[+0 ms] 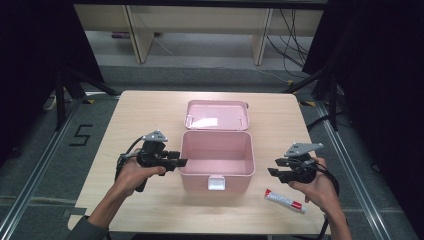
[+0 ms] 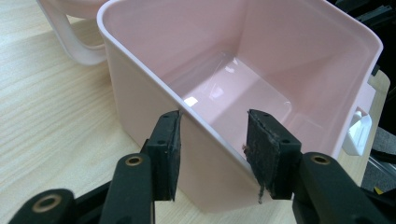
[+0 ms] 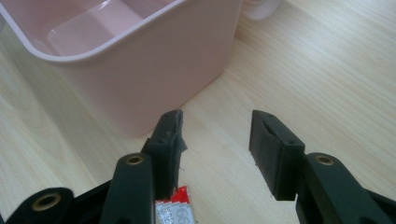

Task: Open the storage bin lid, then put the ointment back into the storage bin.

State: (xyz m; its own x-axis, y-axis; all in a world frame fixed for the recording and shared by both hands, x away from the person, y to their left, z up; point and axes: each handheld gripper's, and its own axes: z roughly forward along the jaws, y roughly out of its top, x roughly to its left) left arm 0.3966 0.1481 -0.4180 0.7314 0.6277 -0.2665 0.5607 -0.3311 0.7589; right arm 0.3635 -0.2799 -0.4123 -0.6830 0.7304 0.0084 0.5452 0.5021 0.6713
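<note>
The pink box (image 1: 216,159), open and empty, stands at the middle of the table (image 1: 135,112), slightly toward the near edge, with its detached lid (image 1: 217,115) lying just behind it and a white latch (image 1: 216,183) on its near wall. Thin moulded plastic suggests a light, fairly stiff but smooth shell that may slide or tip if pushed high; the rim offers the surest hold. The left gripper (image 2: 212,140) has its jaws apart and straddling the box's left wall, one pad outside and one inside, with no pad visibly pressing. The tube (image 1: 285,201), white with red ends, lies near the table's near right corner, just beside the right hand. It appears light, soft and somewhat slippery, best pinched across its middle. The right gripper (image 1: 278,167) hovers above the surface between box and tube, jaws apart with nothing between them; the tube's end shows just below its left jaw. Bare surface remains open along the left and right edges; the near edge runs close to the tube.
</note>
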